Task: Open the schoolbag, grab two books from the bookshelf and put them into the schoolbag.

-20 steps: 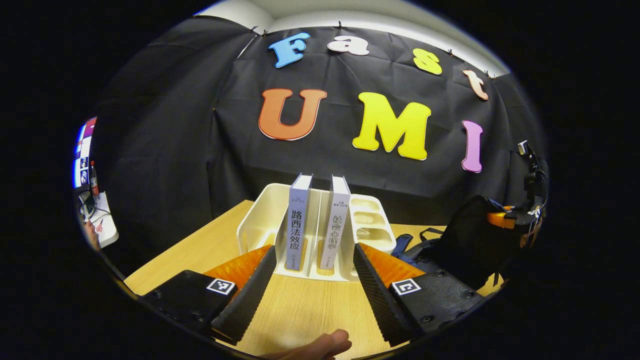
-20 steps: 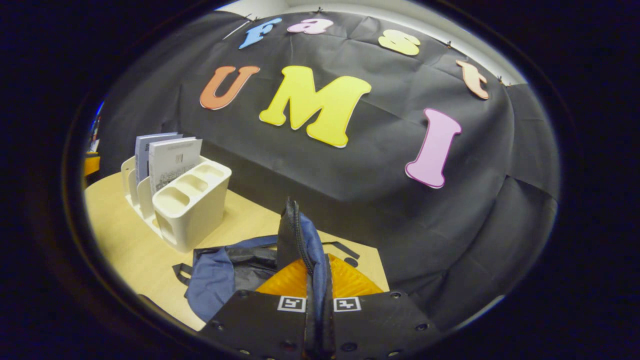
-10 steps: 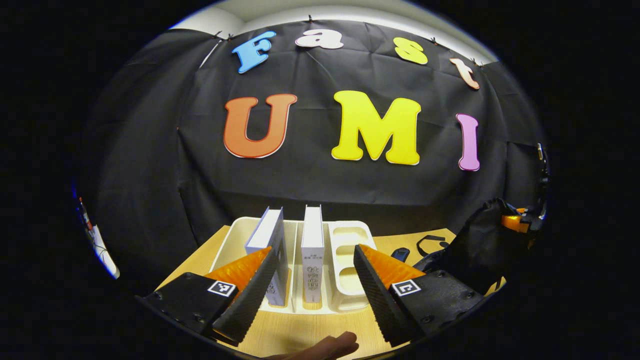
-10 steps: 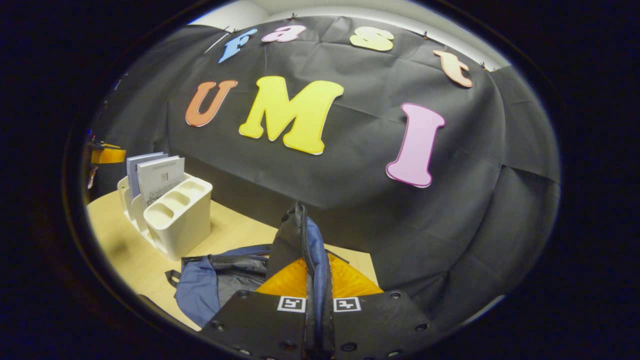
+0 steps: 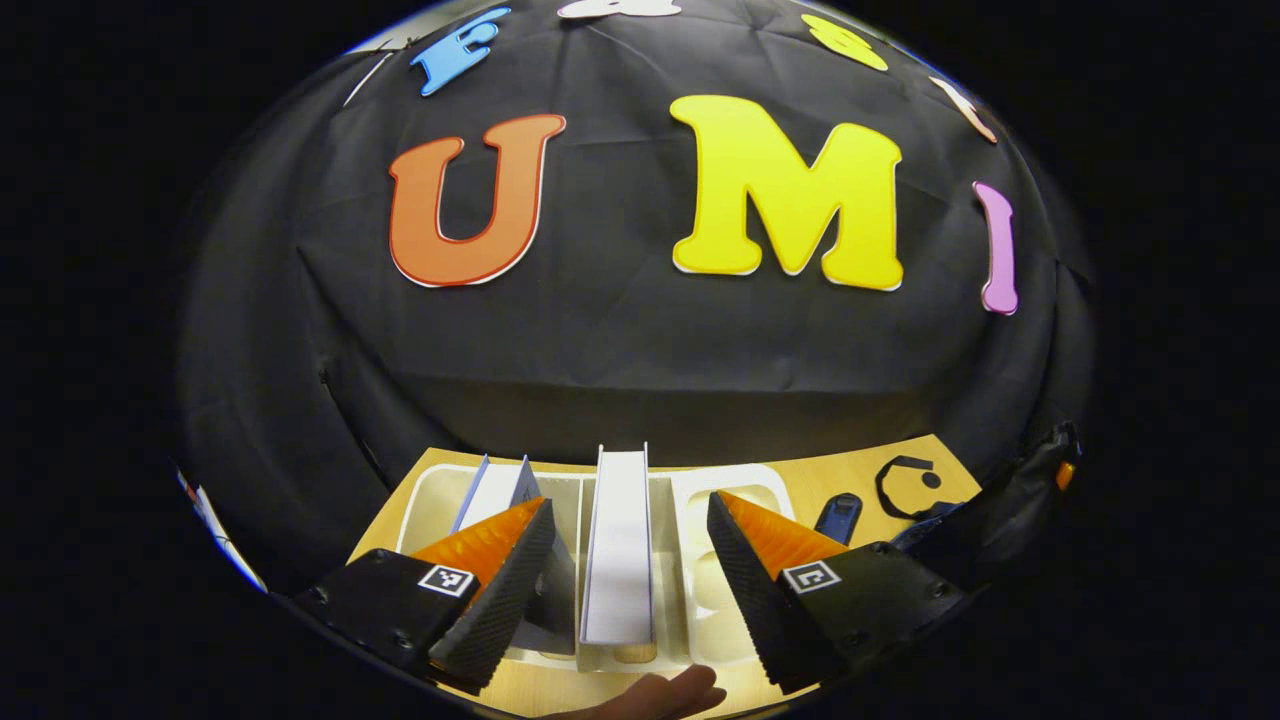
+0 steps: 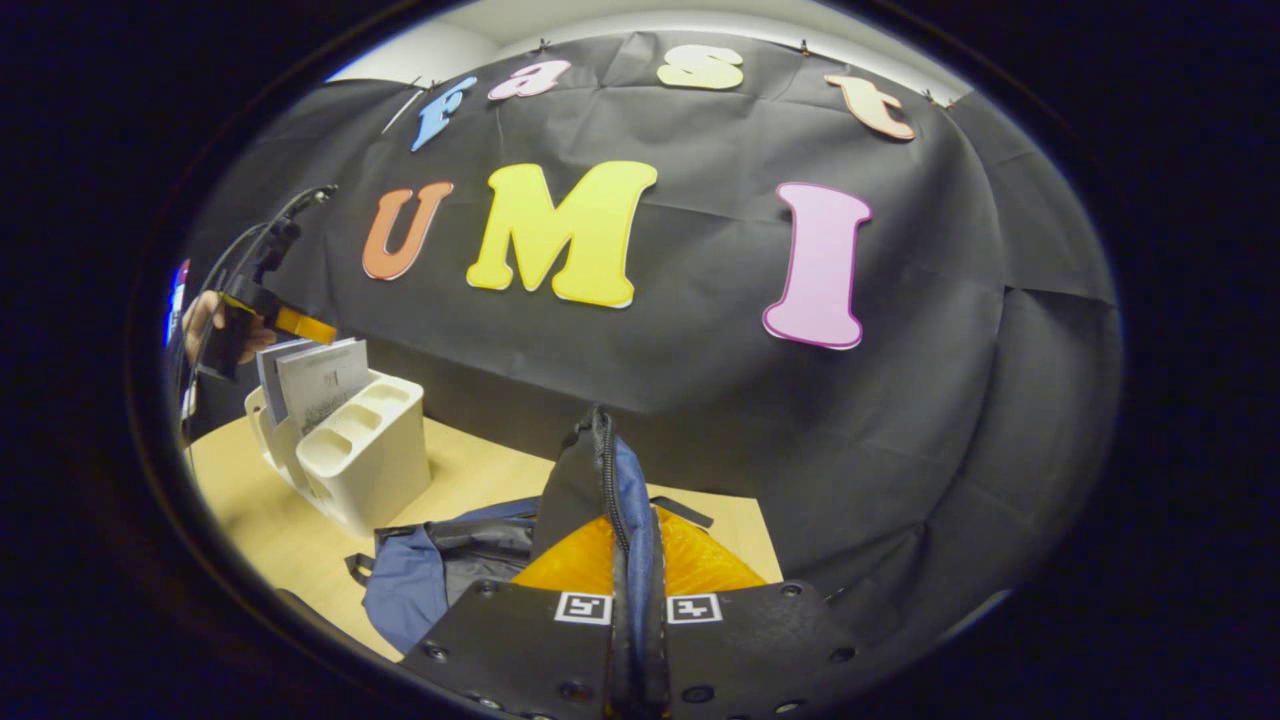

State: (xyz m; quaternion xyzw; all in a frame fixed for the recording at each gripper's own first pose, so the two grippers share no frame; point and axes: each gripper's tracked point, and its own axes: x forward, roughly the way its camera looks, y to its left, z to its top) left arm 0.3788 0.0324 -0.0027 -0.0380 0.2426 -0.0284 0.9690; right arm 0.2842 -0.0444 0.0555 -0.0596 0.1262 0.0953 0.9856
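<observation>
White and stiff, the nearer book [image 5: 618, 545] stood upright in the bookshelf [image 5: 430, 500] at lower centre, between my left gripper [image 5: 625, 575] fingers, spread wide. I judged it best pinched across its covers. My right gripper [image 6: 628, 600] pinched the soft schoolbag [image 6: 600, 480] edge.
</observation>
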